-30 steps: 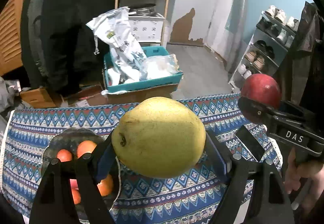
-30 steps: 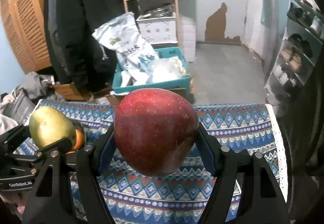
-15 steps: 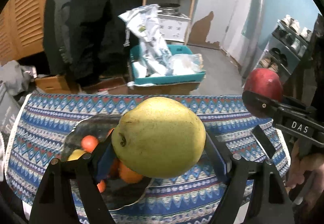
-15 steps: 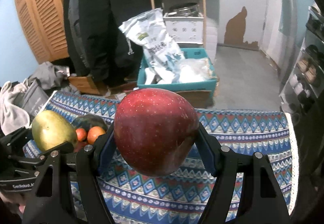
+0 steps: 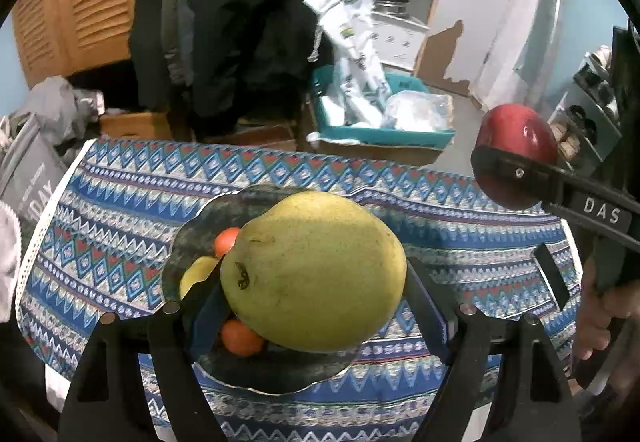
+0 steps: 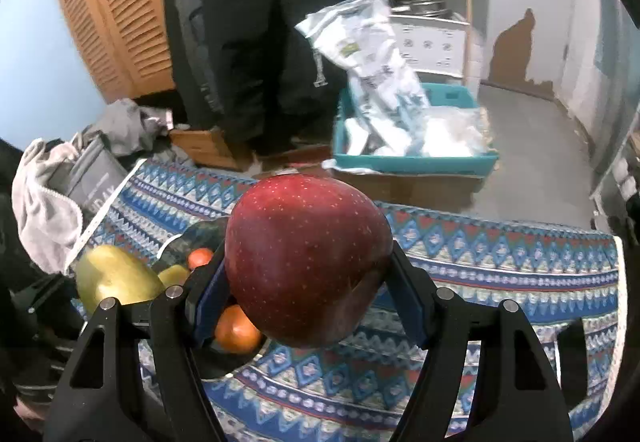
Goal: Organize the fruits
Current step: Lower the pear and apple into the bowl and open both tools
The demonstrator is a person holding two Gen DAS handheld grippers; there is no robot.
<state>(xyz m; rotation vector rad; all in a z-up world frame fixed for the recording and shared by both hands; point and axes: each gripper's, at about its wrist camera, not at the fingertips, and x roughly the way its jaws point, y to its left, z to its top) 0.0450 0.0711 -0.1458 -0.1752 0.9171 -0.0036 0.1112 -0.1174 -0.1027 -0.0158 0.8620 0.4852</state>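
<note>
Two oranges (image 5: 241, 338) probably, half-hidden behind pear (image 5: 314, 270)

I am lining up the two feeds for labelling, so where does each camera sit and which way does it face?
Left wrist: on the left gripper, looking along its fingers over the pear at the dark plate and patterned cloth; the right gripper with the apple and a hand show.
Right wrist: on the right gripper, past the apple toward plate and room; the left gripper's pear shows at left.
Shared: both fruits, plate, cloth, teal crate.
</note>
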